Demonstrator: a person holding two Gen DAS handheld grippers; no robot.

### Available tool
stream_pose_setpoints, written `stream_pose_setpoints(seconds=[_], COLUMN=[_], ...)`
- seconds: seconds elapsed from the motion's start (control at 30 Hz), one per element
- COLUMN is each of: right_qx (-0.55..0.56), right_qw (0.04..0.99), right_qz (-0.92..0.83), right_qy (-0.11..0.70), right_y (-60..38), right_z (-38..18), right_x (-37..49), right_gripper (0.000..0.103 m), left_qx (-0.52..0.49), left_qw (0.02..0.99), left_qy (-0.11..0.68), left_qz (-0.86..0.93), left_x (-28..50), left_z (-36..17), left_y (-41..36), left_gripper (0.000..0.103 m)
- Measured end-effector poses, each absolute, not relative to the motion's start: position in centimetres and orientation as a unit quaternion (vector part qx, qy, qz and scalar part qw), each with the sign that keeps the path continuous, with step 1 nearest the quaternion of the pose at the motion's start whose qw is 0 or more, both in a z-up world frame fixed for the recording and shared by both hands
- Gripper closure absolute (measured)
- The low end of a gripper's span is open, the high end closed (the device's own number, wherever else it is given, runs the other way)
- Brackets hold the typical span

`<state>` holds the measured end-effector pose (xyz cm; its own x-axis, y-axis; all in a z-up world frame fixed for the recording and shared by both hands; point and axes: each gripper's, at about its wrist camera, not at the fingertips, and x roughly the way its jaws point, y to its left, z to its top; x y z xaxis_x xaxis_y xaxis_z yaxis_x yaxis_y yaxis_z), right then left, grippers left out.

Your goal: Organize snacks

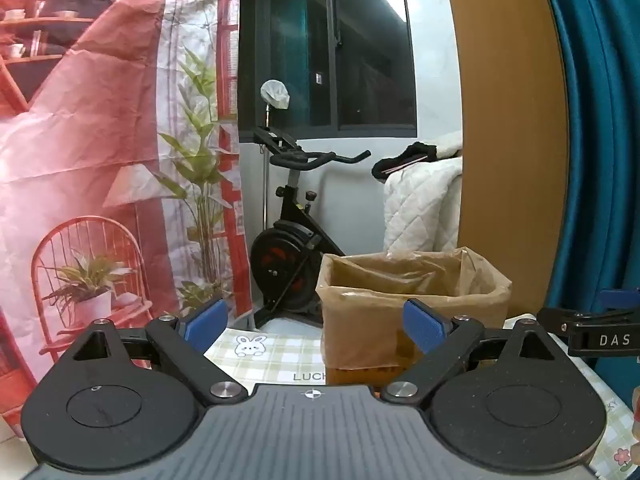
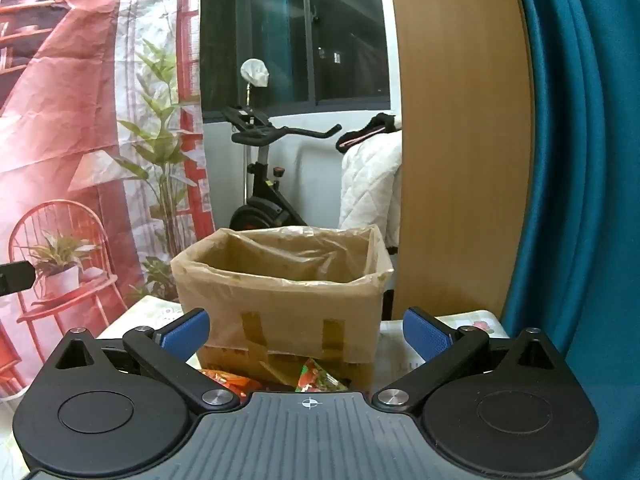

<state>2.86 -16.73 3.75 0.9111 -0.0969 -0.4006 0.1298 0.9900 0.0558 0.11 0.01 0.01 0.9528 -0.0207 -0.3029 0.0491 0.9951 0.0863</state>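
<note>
Box (image 2: 280, 304) upright, mouth upward, long side facing, snack packets (image 2: 316, 378) before it

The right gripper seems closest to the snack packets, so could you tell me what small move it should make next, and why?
Probably lower the right gripper toward the snack packets lying just below its open jaws. Both grippers hold nothing, and the lined cardboard box stands open behind the packets, ready to receive them.
</note>
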Motion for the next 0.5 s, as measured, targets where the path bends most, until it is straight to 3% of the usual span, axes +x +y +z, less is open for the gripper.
stream_pose_setpoints(seconds=[0.17,0.5], right_qx=[0.025,0.037], right_qw=[0.979,0.978], right_qz=[-0.057,-0.062], right_qy=[0.196,0.195], right_y=[-16.6,-17.1], right_z=[3.7,3.4], right_x=[2.8,2.8], right_gripper=[0.0,0.0], left_qx=[0.016,0.046], left_qw=[0.987,0.988], left_qy=[0.157,0.144], left_qz=[-0.024,-0.012], left_x=[0.6,0.3], left_z=[0.3,-0.2], left_y=[1.1,0.0], left_gripper=[0.008,0.008])
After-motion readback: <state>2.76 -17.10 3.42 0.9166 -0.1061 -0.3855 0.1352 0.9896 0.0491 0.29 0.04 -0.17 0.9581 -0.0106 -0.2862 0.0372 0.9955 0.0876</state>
